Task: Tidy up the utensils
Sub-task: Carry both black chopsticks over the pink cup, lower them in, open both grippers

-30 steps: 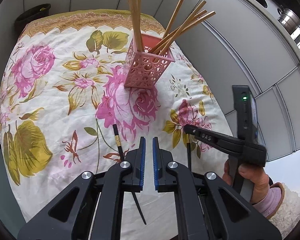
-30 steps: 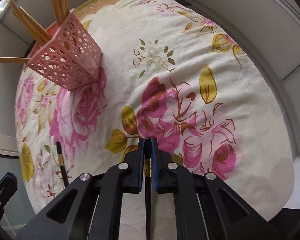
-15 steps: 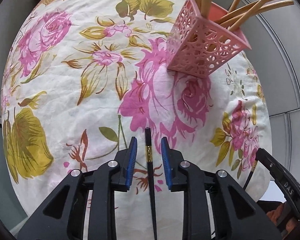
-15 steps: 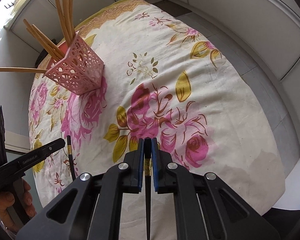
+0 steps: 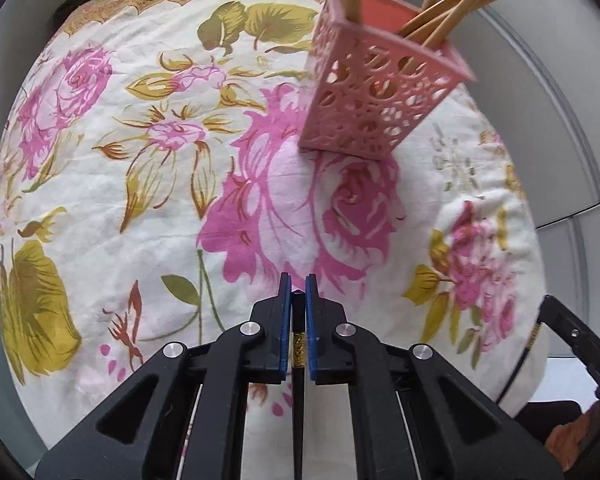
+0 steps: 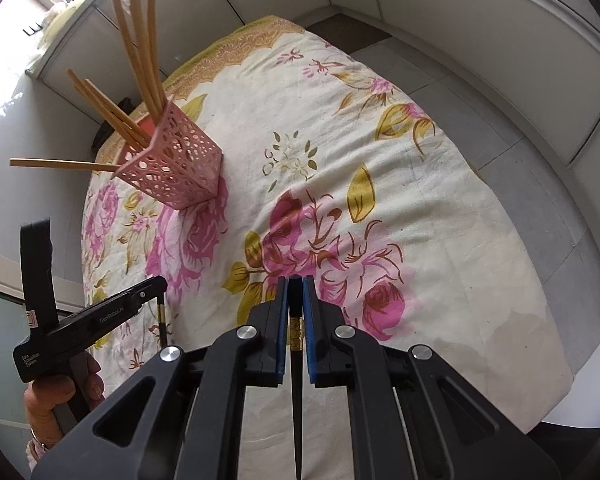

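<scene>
Now both grippers pinch slim black chopsticks with gold bands. The left gripper [image 5: 294,300] has just closed on one black chopstick [image 5: 299,344] lying on the floral cloth [image 5: 100,184], in front of the pink lattice plastic holder [image 5: 374,96] of bamboo chopsticks [image 5: 472,0]. The right gripper [image 6: 296,300] clamps the other black chopstick [image 6: 295,332], right of the holder. Best lift straight, tip point-down, then lower between the bamboo sticks without knocking the light holder.

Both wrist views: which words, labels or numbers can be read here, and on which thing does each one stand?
"GenRobot.AI": on the arm of the left gripper, right wrist view.
"Data Acquisition System": on the same gripper's body, lower left.
A small square label above that text: too small to read.
"DAS": on the right gripper, at the edge of the left wrist view, partly cut off.
Gold bands on both black chopsticks: a pattern, no legible text.
</scene>
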